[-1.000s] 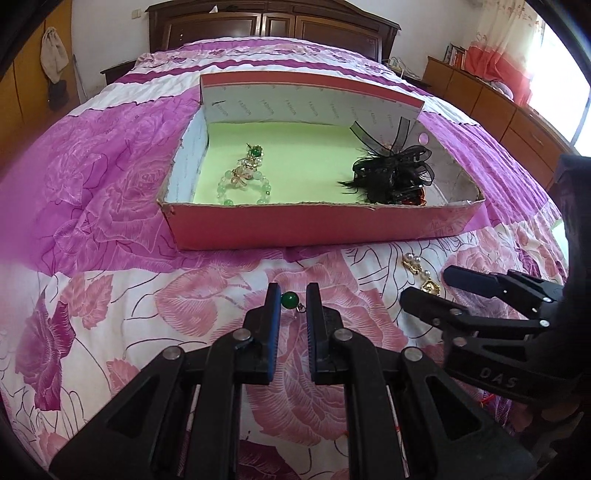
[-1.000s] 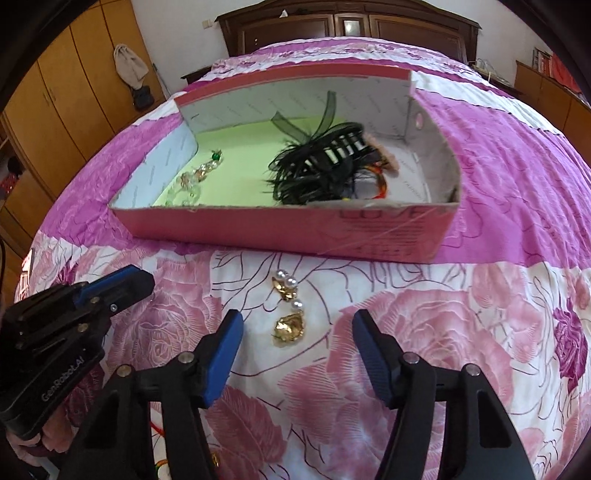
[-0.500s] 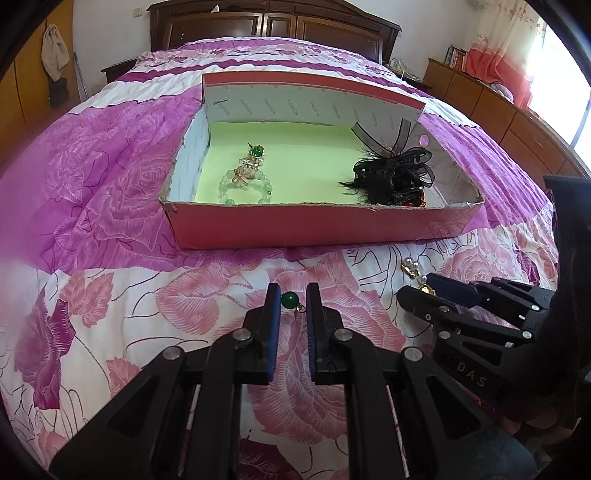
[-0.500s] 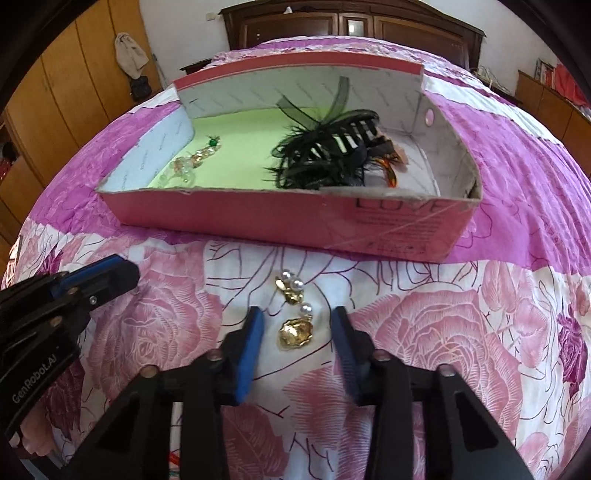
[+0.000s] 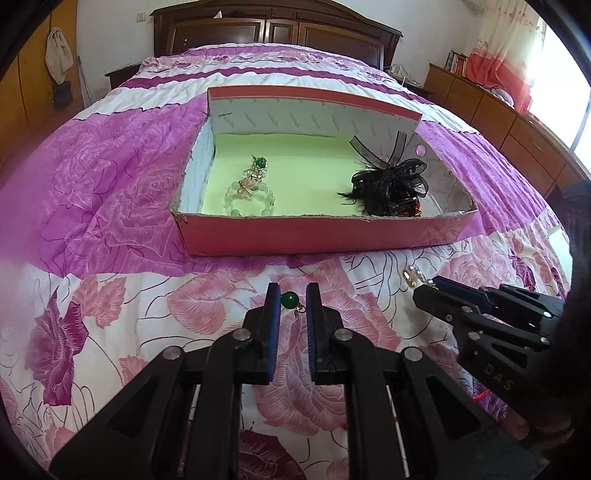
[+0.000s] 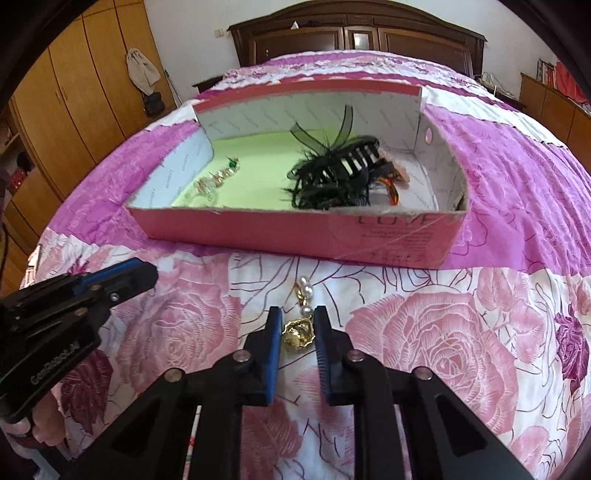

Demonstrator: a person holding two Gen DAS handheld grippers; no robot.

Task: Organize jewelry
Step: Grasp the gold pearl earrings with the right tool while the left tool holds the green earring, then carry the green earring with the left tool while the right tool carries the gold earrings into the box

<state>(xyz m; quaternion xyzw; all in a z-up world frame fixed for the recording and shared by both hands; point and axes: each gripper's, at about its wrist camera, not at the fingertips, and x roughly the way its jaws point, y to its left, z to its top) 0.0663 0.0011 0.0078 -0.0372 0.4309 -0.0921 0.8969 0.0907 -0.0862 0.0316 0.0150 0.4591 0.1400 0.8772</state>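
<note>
My left gripper (image 5: 291,295) is shut on a green bead earring (image 5: 290,299) just above the floral bedspread. My right gripper (image 6: 298,325) is closing its jaws; its blue pads press on the gold part of a gold and pearl earring (image 6: 298,332), whose pearls (image 6: 306,291) stick out ahead of the tips. Beyond both stands a pink cardboard box (image 5: 280,236) with a green floor. In it lie a pale green bead bracelet (image 5: 251,192) on the left and a black feathered hair clip (image 5: 388,184) on the right.
The bed is covered in a pink and purple rose-print spread (image 6: 443,332). A dark wooden headboard (image 5: 280,33) stands behind it, a wardrobe (image 6: 74,92) to the left and low cabinets (image 5: 517,122) to the right. Each gripper shows at the edge of the other's view.
The right gripper's jaws have closed from wide apart onto the gold and pearl earring. The left gripper has stayed still with the green bead earring.
</note>
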